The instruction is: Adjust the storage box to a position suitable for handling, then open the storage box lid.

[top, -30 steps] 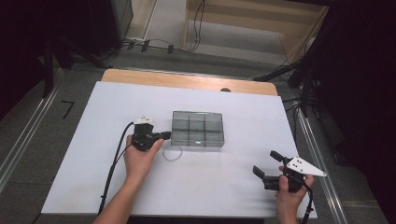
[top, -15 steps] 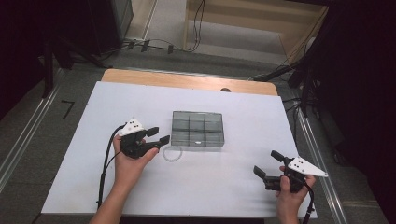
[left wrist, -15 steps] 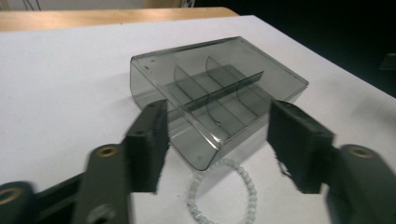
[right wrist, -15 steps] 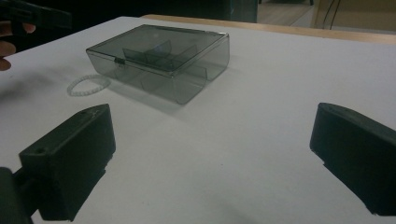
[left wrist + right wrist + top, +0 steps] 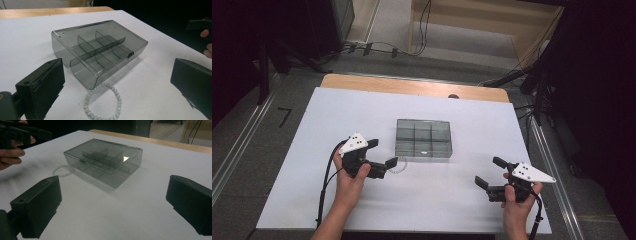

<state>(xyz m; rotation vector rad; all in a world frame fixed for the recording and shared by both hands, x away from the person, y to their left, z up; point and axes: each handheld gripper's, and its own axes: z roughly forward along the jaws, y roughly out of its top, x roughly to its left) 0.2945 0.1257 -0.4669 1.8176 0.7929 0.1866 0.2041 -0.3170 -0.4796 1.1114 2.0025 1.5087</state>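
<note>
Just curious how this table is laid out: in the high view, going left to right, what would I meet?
Left hand-held gripper → bead bracelet → smoky clear compartment box → right hand-held gripper.

Dim room, soft shadows, slight blur

My high view looks forward and down from above the person's side, far enough back to take in the whole white table (image 5: 362, 110), both forearms and the floor beyond. My left gripper view rides low and close, looking along its own jaws at the smoky compartment box (image 5: 100, 50) and the bead bracelet (image 5: 103, 102) just before it. My right gripper view sits low too, somewhat farther off, facing the same box (image 5: 105, 162) from the opposite side. All three share box (image 5: 423, 138) and bracelet (image 5: 63, 170).
</note>
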